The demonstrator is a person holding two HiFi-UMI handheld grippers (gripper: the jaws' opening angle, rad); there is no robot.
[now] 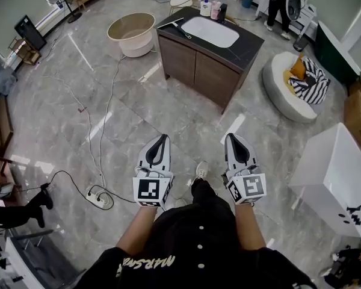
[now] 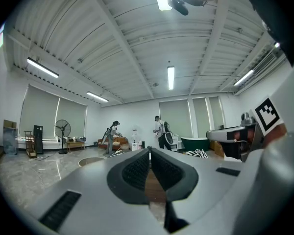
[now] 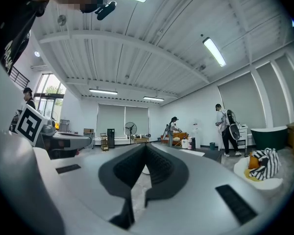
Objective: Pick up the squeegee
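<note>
While the left gripper (image 1: 161, 139) and right gripper (image 1: 232, 139) hold their jaws pressed together, empty, the squeegee (image 1: 175, 27) lies well ahead at the counter (image 1: 248, 46) edge beside the sink (image 1: 210, 32); if they arrive shut, 1 nudge could knock it off.

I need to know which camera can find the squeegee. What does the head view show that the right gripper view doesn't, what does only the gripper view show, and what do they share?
Only the head view: the squeegee lying at the left end of the cabinet's dark countertop, and the power strip on the floor. Only the right gripper view: the ceiling lights, and the right gripper seen along its jaws, which are together with nothing between them. Both: the left gripper and the round seat with the striped cushion.
</note>
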